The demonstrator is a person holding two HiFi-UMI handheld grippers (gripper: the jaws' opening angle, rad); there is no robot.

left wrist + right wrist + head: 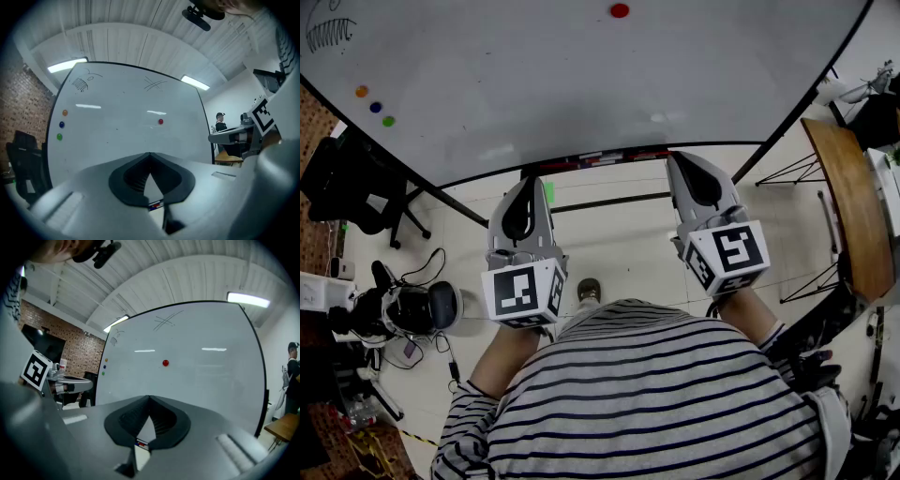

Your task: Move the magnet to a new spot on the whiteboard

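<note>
The task looks not yet begun. The red magnet sits on the whiteboard, roughly mid-board in both gripper views, and neither tool touches it. The left hand-held gripper and the right hand-held gripper are both held low, in front of the person's striped shirt and well back from the board. Each has its jaws brought together with nothing between them. What is left, then, is everything: reach up, part the jaws, take the magnet, carry it and set it down elsewhere.

There is plenty of room for that. Bare white surface lies all round the magnet. The only claimed spots are three small coloured magnets near the left edge and some pen marks along the top (a cross above the magnet, a sketch in the upper left corner). The black frame bounds the board, and a narrow tray runs along its bottom edge just ahead of the gripper tips, so I judge a straight rise would need to clear it.

To the sides, an office chair stands at the left and a wooden desk at the right, both clear of the path to the board.
</note>
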